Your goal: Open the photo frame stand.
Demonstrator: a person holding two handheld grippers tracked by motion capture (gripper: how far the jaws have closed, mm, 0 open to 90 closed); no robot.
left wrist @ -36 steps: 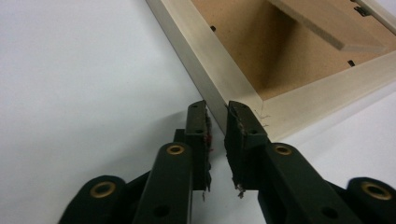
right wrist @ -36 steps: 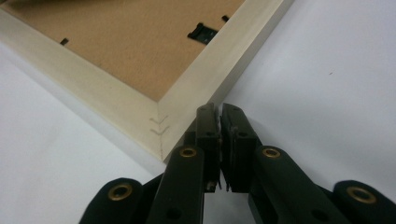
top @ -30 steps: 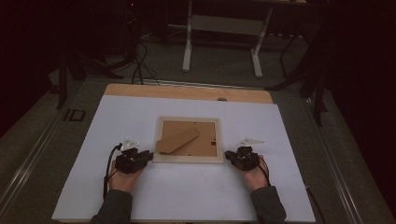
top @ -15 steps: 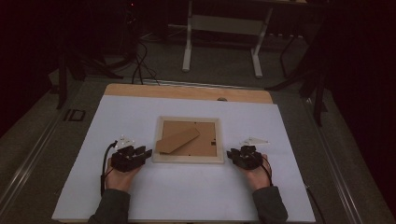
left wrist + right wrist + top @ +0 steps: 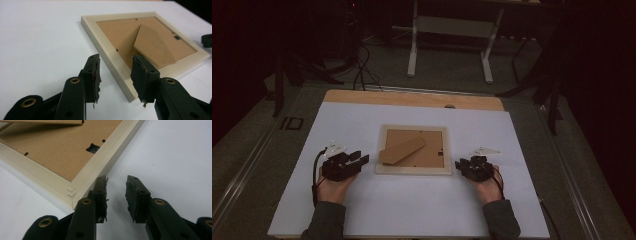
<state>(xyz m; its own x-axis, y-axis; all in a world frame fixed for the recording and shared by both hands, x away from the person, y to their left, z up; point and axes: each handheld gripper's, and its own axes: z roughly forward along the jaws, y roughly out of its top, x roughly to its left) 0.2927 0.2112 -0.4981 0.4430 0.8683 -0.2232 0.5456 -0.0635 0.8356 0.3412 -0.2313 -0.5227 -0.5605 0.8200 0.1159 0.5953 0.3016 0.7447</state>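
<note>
While 1 frame [image 5: 414,150] lies face-down | 2 claws: left claw [image 5: 115,75] & right claw [image 5: 116,195] both agape, empty

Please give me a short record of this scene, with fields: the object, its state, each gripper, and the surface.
object: picture frame
state: lies face down, stand on its back
left gripper: open, at the frame's near left corner, holding nothing
right gripper: open, beside the near right corner, holding nothing
surface: white table
</note>
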